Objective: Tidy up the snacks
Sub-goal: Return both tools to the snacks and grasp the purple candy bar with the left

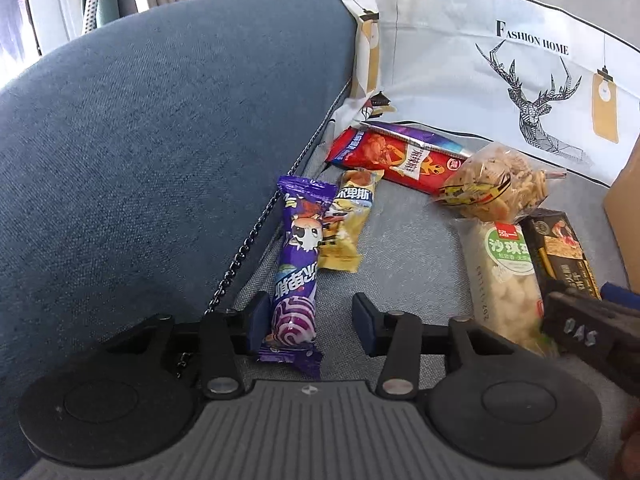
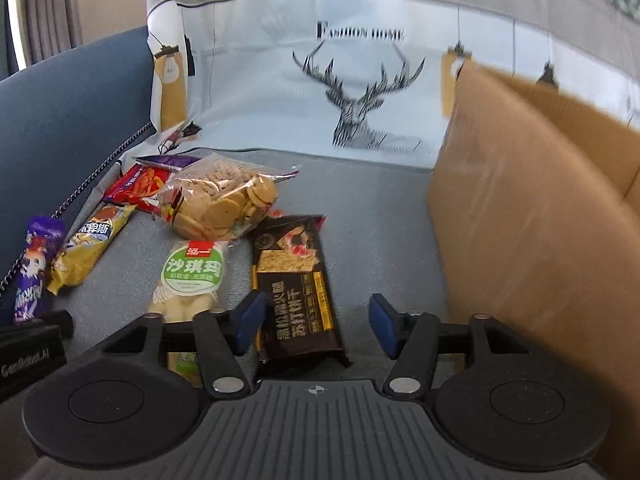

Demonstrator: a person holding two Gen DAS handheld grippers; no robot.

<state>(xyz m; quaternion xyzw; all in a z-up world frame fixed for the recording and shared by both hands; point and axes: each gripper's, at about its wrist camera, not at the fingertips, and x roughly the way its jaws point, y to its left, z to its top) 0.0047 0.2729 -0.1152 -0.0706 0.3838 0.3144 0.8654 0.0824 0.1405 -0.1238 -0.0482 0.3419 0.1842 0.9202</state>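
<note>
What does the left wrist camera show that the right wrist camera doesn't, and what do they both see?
Only the left wrist view shows the left tongs open around the purple candy wrapper, its lower end between the pads, and the whole length of the dark chain.

Only the right wrist view shows the right tongs open over the black cracker pack, and most of the cardboard box beside it.

Both show the yellow snack bar, red packet, clear biscuit bag, green-label pack and the deer-print cushion.
</note>
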